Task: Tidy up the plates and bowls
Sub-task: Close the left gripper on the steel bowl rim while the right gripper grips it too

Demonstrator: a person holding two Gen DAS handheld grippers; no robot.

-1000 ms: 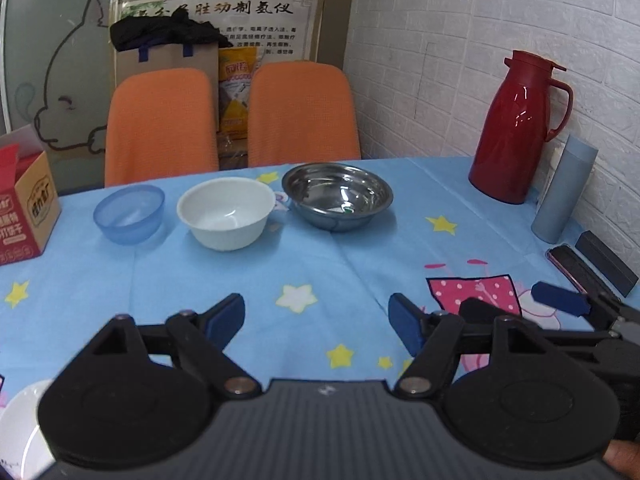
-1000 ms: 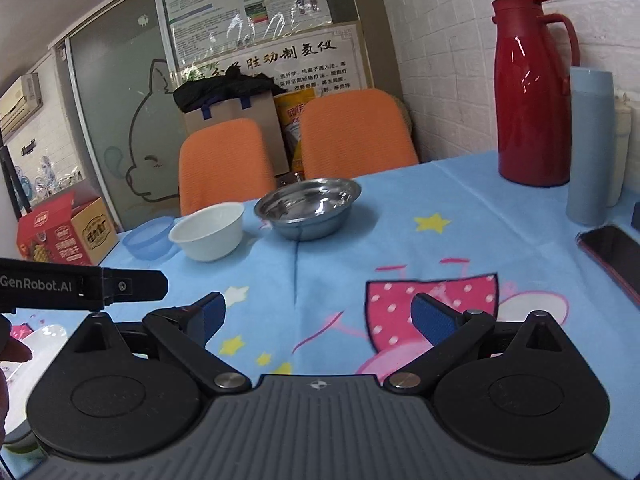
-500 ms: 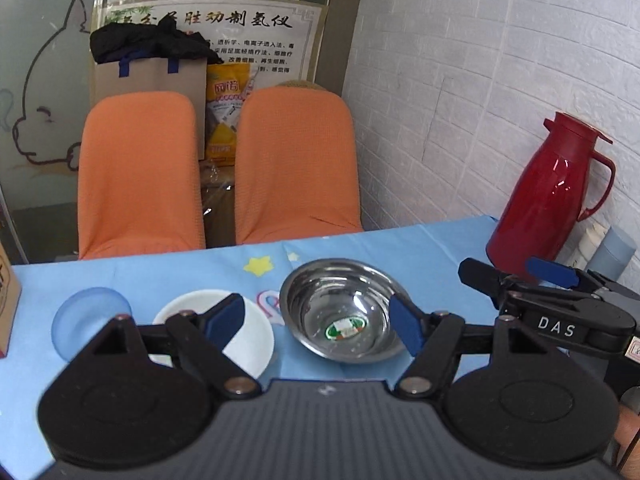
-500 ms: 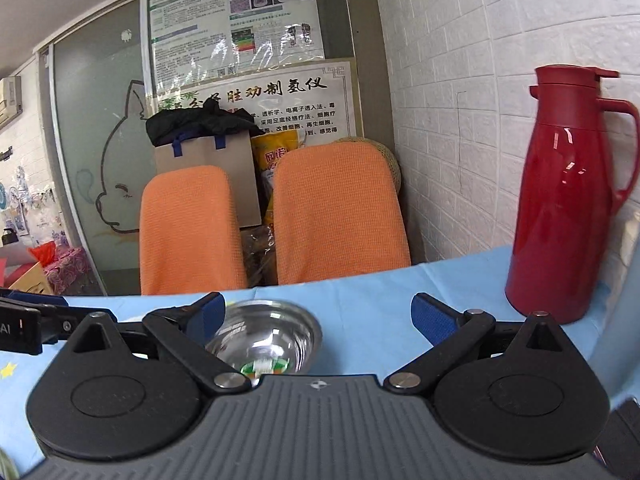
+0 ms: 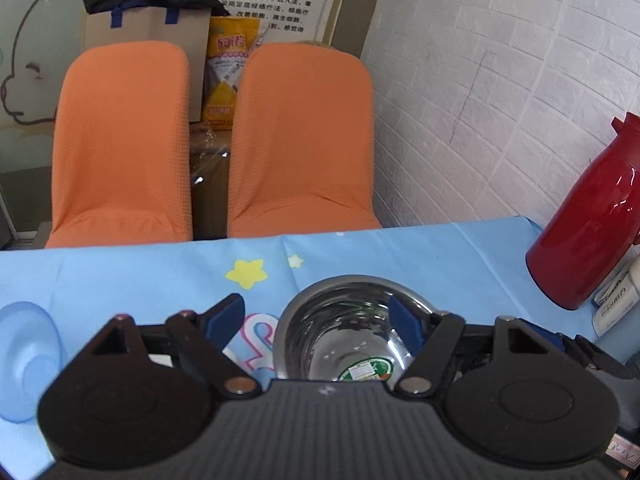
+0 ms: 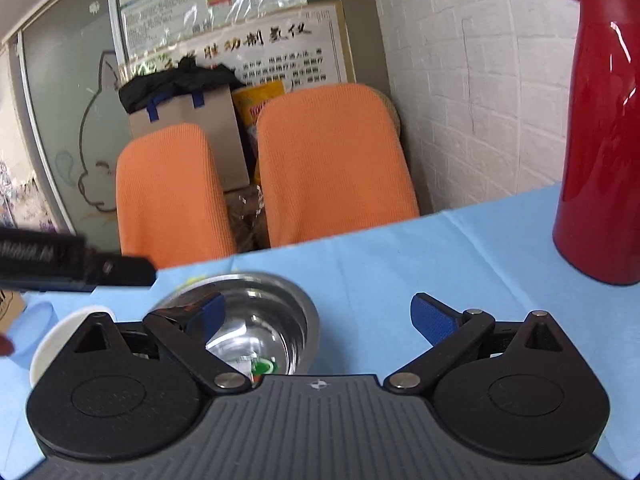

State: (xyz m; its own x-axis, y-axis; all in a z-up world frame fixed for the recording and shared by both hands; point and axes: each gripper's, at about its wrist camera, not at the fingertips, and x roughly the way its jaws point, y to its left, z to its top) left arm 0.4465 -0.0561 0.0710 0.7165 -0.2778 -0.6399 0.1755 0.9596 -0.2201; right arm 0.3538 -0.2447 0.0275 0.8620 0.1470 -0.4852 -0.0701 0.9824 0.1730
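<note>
Both grippers have been carried forward to the shiny round steel bowl (image 5: pixel 352 340), now lower centre on the blue worktop (image 5: pixel 440 256); left gripper (image 5: pixel 316 316) and right gripper (image 6: pixel 318 316) jaws held part-open, empty, so a grasp seems imminent.

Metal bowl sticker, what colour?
Green and white with a touch of orange, on the steel bowl's inside bottom; clearest in the left wrist view.

Both tongs (open) nearer steel bowl (image 5: pixel 344 336)
</note>
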